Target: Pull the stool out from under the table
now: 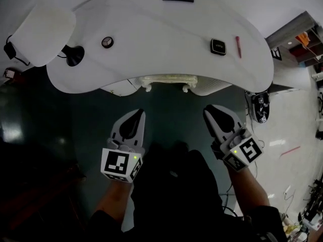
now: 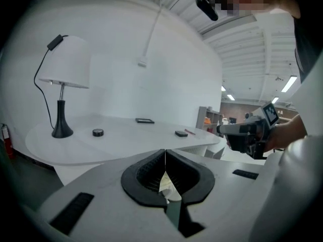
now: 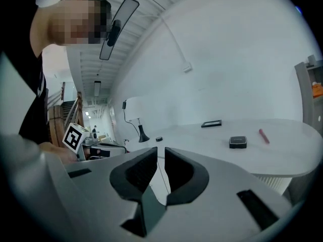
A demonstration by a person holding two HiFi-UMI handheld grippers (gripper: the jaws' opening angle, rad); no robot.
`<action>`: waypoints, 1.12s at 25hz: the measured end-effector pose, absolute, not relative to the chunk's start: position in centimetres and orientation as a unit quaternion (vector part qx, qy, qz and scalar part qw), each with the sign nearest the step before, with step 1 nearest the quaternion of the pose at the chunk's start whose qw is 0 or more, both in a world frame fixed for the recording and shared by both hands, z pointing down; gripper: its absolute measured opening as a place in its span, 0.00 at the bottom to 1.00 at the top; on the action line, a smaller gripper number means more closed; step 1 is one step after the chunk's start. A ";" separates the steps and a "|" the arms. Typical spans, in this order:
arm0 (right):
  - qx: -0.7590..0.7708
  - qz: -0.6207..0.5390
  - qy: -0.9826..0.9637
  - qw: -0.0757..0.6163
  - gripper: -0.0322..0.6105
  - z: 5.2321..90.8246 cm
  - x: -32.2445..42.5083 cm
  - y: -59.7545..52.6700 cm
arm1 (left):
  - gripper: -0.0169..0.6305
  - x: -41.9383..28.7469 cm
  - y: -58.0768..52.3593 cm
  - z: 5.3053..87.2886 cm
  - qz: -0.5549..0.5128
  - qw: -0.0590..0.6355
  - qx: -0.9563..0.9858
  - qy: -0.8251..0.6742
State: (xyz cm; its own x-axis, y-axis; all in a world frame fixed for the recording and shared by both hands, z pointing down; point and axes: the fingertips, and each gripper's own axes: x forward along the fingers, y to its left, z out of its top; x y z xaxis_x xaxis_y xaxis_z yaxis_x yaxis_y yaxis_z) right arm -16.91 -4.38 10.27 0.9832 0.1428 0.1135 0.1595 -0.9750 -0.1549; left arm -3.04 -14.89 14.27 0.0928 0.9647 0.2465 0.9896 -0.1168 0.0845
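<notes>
Approaching stool (image 1: 169,80): tucked under tabletop (image 1: 151,34), untouched.
Left gripper (image 1: 137,114), right gripper (image 1: 211,111): jaws pressed together (empty).
Next: spread them, grip stool's rim.

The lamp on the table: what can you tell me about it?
The lamp stands upright near the left end of the curved white table. It has a white, slightly tapered shade, a thin stem and a black flared base resting on the tabletop. A black cord runs from a small black fitting at the shade's top and loops down its left side. Nothing else seems to touch it; a small round black object sits nearby.
</notes>
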 end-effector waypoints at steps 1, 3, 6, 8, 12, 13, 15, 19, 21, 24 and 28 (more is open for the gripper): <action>-0.992 -0.048 -0.078 0.086 0.08 11.3 -16.7 -4.0 | 0.05 -2.8 -14.4 15.5 -0.120 0.051 -0.738 -0.662; -0.991 -0.041 -0.082 0.093 0.08 13.2 -16.2 -2.9 | 0.05 -2.4 -13.1 17.8 -0.114 0.056 -0.738 -0.662; -0.993 -0.043 -0.079 0.075 0.08 17.5 -15.6 -0.7 | 0.05 -1.3 -11.3 21.2 -0.092 0.077 -0.740 -0.661; -0.994 -0.045 -0.076 0.070 0.08 20.4 -15.0 0.4 | 0.05 -0.4 -10.4 23.6 -0.090 0.077 -0.742 -0.660; -0.994 -0.053 -0.070 0.057 0.08 26.0 -13.8 2.2 | 0.05 1.4 -9.1 28.4 -0.092 0.061 -0.746 -0.657; -0.995 -0.055 -0.069 0.052 0.08 27.5 -13.5 2.7 | 0.05 1.8 -8.8 29.7 -0.088 0.063 -0.746 -0.657; -0.995 -0.061 -0.070 0.043 0.08 30.3 -13.1 3.7 | 0.05 2.6 -8.0 32.4 -0.078 0.071 -0.745 -0.659; -0.995 -0.065 -0.075 0.024 0.08 35.3 -12.8 5.5 | 0.12 3.6 -6.4 37.4 -0.070 0.062 -0.746 -0.659; -0.995 -0.062 -0.078 0.015 0.08 37.4 -12.8 6.2 | 0.16 4.1 -5.8 39.8 -0.072 0.061 -0.746 -0.660; -0.996 -0.054 -0.075 0.004 0.10 40.2 -12.7 7.3 | 0.20 4.9 -5.0 43.2 -0.078 0.058 -0.743 -0.662; -0.994 -0.067 -0.088 0.013 0.16 45.1 -12.4 9.9 | 0.28 6.7 -4.2 47.1 -0.081 0.065 -0.744 -0.661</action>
State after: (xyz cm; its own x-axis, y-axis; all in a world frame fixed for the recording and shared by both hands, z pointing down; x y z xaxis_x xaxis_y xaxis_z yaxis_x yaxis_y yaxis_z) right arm -12.43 9.86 45.10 0.9753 0.1740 0.1363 0.1775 -0.9840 -0.0138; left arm 6.68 -4.22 47.09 0.1143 0.9719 0.2056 0.9929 -0.1188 0.0097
